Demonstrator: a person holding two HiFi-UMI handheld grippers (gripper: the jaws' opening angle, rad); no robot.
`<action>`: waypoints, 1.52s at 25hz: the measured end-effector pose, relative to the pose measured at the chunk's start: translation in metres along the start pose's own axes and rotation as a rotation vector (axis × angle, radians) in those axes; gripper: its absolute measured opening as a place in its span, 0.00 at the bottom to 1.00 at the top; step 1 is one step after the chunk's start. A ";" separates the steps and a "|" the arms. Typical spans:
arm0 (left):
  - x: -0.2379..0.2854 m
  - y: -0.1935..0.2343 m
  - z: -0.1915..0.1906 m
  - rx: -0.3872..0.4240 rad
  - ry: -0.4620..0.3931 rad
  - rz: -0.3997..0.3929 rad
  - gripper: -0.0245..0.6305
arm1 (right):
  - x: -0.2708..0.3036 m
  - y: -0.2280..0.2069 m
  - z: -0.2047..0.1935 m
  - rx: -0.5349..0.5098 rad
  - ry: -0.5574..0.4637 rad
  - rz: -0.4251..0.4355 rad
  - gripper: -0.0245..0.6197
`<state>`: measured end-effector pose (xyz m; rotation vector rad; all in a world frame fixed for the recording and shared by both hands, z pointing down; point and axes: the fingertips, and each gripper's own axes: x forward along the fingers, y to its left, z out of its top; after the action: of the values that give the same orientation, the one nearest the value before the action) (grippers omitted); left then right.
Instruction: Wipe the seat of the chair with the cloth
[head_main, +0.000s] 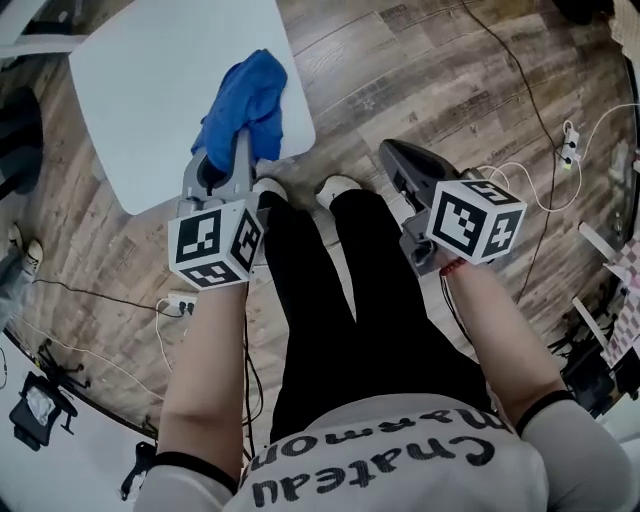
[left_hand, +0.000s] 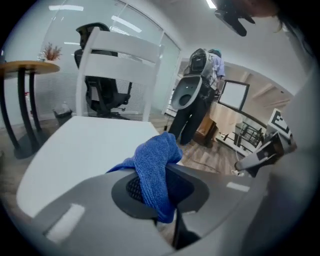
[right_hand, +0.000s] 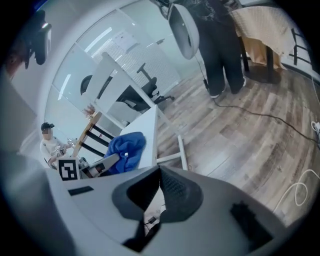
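Observation:
A blue cloth (head_main: 243, 105) hangs bunched over the near right edge of the white chair seat (head_main: 150, 80). My left gripper (head_main: 228, 150) is shut on the blue cloth (left_hand: 155, 172), whose folds drape out between the jaws over the white seat (left_hand: 85, 150). The chair's slatted backrest (left_hand: 117, 55) rises beyond. My right gripper (head_main: 395, 160) hangs shut and empty over the wooden floor, to the right of the seat. From the right gripper view, the cloth (right_hand: 125, 150) and the seat edge (right_hand: 150, 135) lie to the left of the closed jaws (right_hand: 159, 175).
The person's black-trousered legs and white shoes (head_main: 335, 190) stand between the grippers. Cables (head_main: 560, 190) trail over the wood floor at the right. A black office chair (left_hand: 102, 95) and a round wooden table (left_hand: 27, 70) stand behind the white chair. Another person (left_hand: 192, 100) stands farther off.

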<state>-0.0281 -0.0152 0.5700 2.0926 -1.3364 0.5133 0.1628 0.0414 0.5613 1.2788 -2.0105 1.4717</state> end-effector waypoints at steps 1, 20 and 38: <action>-0.012 0.025 -0.010 -0.014 0.017 0.061 0.11 | 0.008 0.009 0.001 -0.017 0.017 0.016 0.06; -0.116 0.196 -0.088 -0.214 0.085 0.503 0.11 | 0.100 0.138 -0.016 -0.131 0.102 0.222 0.06; -0.045 0.066 -0.085 -0.140 0.179 0.338 0.11 | 0.013 0.012 0.020 -0.058 0.047 0.077 0.06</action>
<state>-0.1074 0.0510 0.6249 1.6741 -1.5777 0.7073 0.1501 0.0183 0.5553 1.1454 -2.0778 1.4521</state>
